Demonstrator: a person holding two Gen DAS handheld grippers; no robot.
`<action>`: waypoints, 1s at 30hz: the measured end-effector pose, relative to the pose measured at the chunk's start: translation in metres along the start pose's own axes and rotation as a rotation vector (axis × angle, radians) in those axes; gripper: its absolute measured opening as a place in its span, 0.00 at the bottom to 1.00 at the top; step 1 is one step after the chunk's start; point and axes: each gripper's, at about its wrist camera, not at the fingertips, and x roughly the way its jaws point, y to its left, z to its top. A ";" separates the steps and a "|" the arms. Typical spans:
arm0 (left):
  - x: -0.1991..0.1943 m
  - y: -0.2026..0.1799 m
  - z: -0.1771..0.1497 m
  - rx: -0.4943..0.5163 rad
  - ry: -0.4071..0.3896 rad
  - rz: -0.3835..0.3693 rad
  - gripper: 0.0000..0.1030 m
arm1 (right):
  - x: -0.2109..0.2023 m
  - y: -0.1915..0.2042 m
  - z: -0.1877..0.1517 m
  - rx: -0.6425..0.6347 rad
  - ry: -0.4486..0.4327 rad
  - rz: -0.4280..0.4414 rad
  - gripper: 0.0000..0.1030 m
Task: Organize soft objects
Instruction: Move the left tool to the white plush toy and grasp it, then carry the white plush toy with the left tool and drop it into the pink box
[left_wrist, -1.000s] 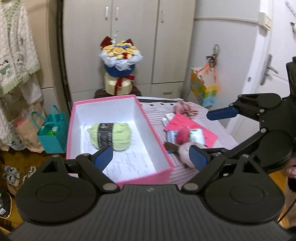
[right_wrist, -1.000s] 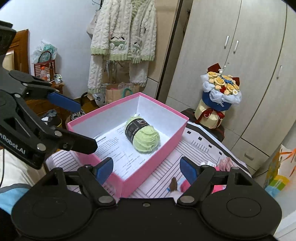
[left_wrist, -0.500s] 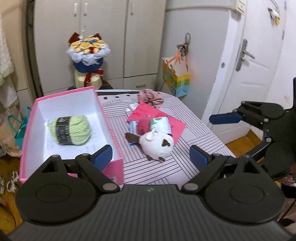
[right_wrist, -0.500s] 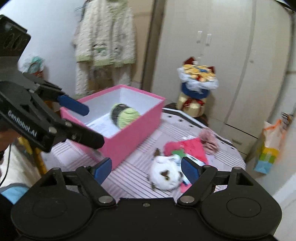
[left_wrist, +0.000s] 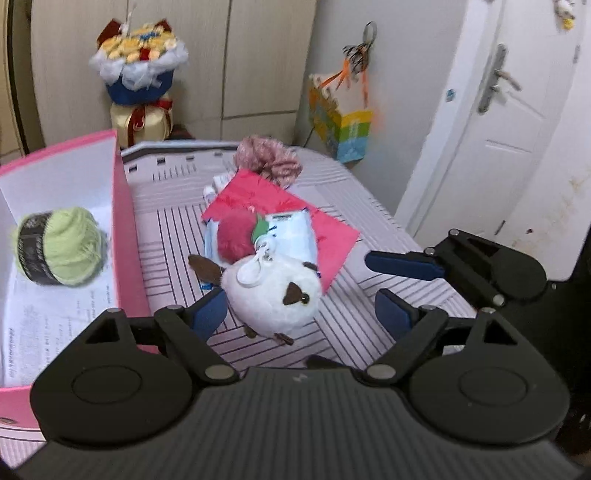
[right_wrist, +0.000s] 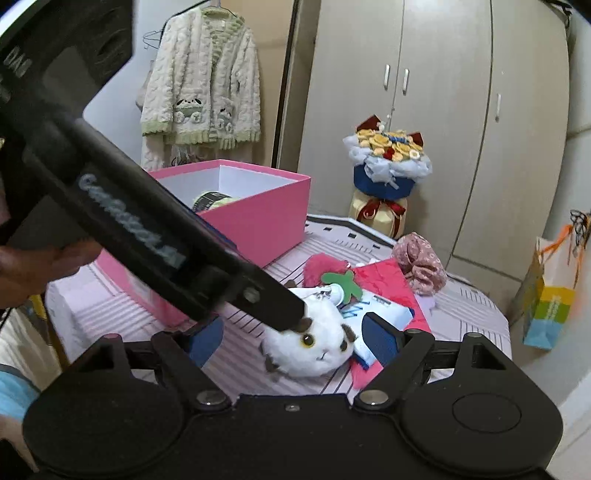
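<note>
A white plush animal (left_wrist: 273, 291) with brown patches lies on the striped table (left_wrist: 351, 325), just right of the pink box (left_wrist: 125, 229). My left gripper (left_wrist: 301, 312) is closing around the plush; its left pad is beside the plush and the right pad stands apart. My right gripper (right_wrist: 291, 339) is open, and the plush (right_wrist: 314, 347) lies just ahead between its fingers. A green yarn ball (left_wrist: 59, 247) lies in the box. Behind the plush are a red pompom (left_wrist: 236, 240), a tissue pack (left_wrist: 295, 236), a red envelope (left_wrist: 332, 236) and a pink scrunchie (left_wrist: 267, 158).
Behind the table a flower bouquet (left_wrist: 136, 70) stands against the wardrobe (right_wrist: 443, 110). A colourful paper bag (left_wrist: 343, 125) hangs near the white door (left_wrist: 498, 147). A knitted cardigan (right_wrist: 203, 103) hangs at the left. In the right wrist view the left gripper's arm (right_wrist: 147, 236) crosses the picture.
Both grippers have come down and moved from over the pink box to the plush animal, which now lies between their fingers. The yarn ball has not moved.
</note>
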 end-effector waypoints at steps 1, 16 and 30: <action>0.006 0.001 0.000 -0.005 0.005 0.014 0.84 | 0.007 -0.001 -0.003 -0.010 -0.001 -0.010 0.83; 0.058 0.036 -0.008 -0.282 0.026 -0.023 0.80 | 0.057 -0.014 -0.020 0.071 -0.008 0.004 0.82; 0.070 0.039 -0.026 -0.369 0.016 -0.037 0.67 | 0.071 -0.008 -0.026 0.132 0.097 -0.026 0.71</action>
